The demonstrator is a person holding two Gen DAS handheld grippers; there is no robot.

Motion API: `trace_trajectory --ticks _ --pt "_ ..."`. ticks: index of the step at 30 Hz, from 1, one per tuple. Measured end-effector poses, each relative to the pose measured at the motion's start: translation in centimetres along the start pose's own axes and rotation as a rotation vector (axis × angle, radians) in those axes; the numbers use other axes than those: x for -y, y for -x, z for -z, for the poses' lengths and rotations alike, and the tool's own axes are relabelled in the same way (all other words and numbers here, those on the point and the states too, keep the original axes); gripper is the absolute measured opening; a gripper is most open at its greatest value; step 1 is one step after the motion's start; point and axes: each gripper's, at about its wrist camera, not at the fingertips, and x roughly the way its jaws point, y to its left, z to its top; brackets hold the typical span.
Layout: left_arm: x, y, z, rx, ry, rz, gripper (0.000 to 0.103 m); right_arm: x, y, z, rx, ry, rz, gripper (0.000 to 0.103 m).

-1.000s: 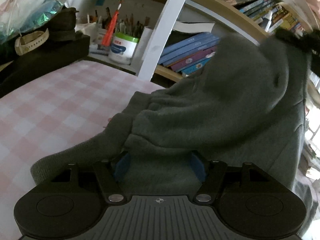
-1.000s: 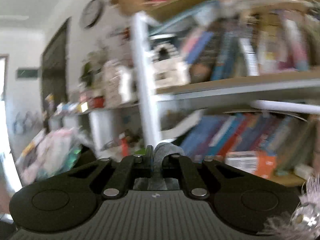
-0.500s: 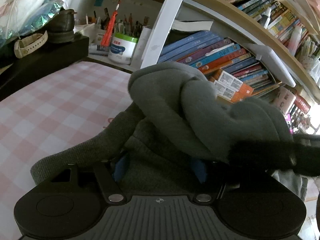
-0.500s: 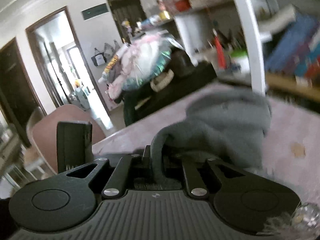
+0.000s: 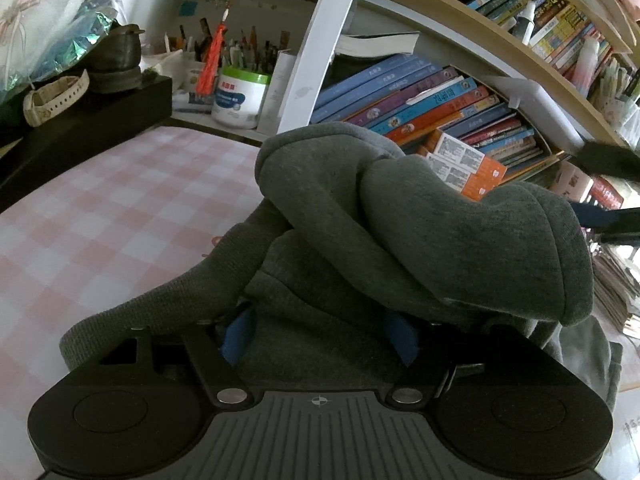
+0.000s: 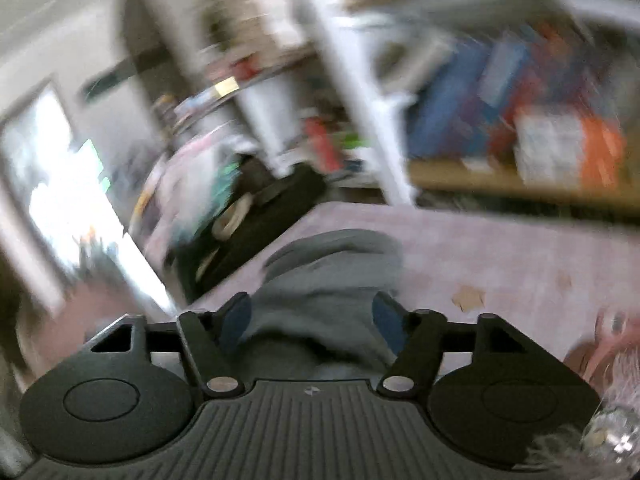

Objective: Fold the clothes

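Grey sweatshirt (image 5: 400,240) lies bunched on the pink-checked table (image 5: 100,220), one part thrown over the rest in a thick roll, a ribbed edge trailing toward the left side of the left wrist view. Left hand-held gripper (image 5: 320,334) sits low against the garment, blue pads wide apart, cloth between them but not visibly pinched: released, as far as the view shows. Right hand-held gripper (image 6: 310,320) is opening; grey fabric lies between its pads, which appear to stand clear of it. That view is heavily blurred, so contact is hard to judge. Bookshelf (image 5: 460,92) stands close behind the table. Judgement: a fold has just been laid and is being let go. To do this step well, let the cloth drop fully off the pads before drawing away, so nothing snags and drags the roll open. Next grips should take the outer edges, not the heaped middle, and the hump needs flattening before another fold. Risk: the trailing ribbed edge gets left outside the bundle.
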Motion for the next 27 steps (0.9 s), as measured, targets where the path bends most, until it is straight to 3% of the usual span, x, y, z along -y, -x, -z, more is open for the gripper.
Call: trace_trajectory --ticks 2,5,7,10,14,22,27 --pt "0.0 0.0 0.0 0.000 0.001 0.001 0.073 2.8 -1.8 -0.4 -0.018 -0.211 -0.064 0.067" --pt "-0.2 0.0 -0.1 0.001 0.010 0.009 0.073 5.6 -5.2 0.1 -0.085 -0.417 -0.121 0.067" --pt "-0.2 0.0 -0.1 0.002 0.014 0.012 0.074 6.3 -7.0 0.9 -0.143 -0.467 -0.074 0.065" --pt "-0.3 0.0 0.0 0.002 0.015 0.014 0.074 5.8 -7.0 1.9 -0.137 -0.410 0.021 0.062" --pt "-0.3 0.0 0.0 0.002 0.015 0.015 0.074 5.2 -3.5 2.0 -0.078 -0.362 0.024 0.062" --pt "-0.1 0.0 0.0 0.001 0.003 0.006 0.074 2.1 -1.8 5.0 -0.186 -0.076 0.131 0.061" --pt "-0.3 0.0 0.0 0.000 0.009 0.011 0.074 0.3 -4.1 5.2 -0.117 0.082 0.200 0.040"
